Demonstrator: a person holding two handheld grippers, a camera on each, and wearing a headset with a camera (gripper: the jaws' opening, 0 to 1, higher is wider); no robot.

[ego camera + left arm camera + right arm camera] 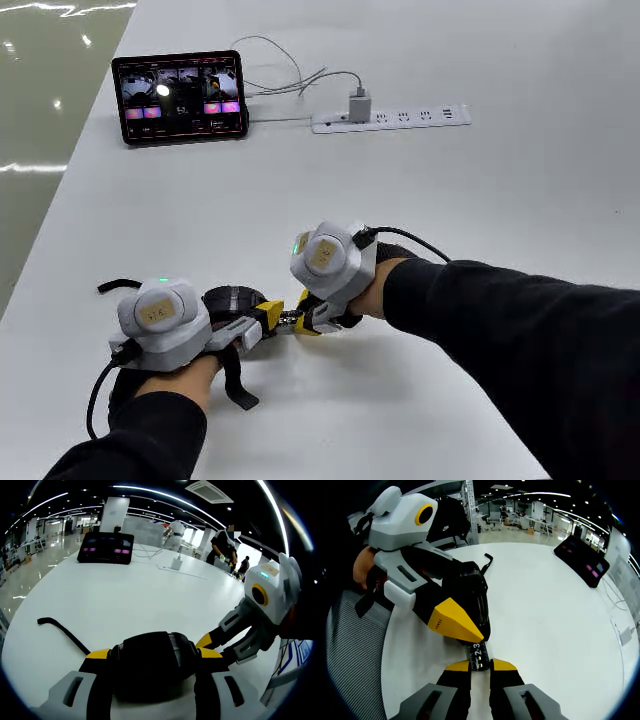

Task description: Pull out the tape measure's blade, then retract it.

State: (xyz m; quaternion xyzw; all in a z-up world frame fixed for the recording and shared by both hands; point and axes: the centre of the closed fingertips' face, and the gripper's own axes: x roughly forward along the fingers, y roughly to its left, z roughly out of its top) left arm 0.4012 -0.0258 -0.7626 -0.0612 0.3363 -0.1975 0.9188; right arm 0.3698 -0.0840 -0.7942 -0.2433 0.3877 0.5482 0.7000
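The white table (pixel 480 190) spreads out under both my arms, and the work sits at its near edge, close to my body. At the far side a tablet (pixel 180 97) stands propped with its screen lit, and just right of it a white power strip (pixel 400 118) lies flat with a charger (pixel 359 104) plugged into its left end. My left gripper (pixel 255 322) lies low over the table and is clamped on the tape measure (pixel 232 300). In the left gripper view the black case sits squarely between my two yellow-tipped jaws, touching both. My right gripper (pixel 300 320) comes in from the right and meets it nose to nose, so the two sets of yellow tips are almost touching. In the right gripper view my jaws are drawn in close and pinch the end of the blade (pixel 478 652) between their tips. Only a short stretch of blade shows between the case's mouth and my jaws, with the digits 2 and 3 readable on it. A black strap (pixel 238 380) trails from the case across the table towards me.
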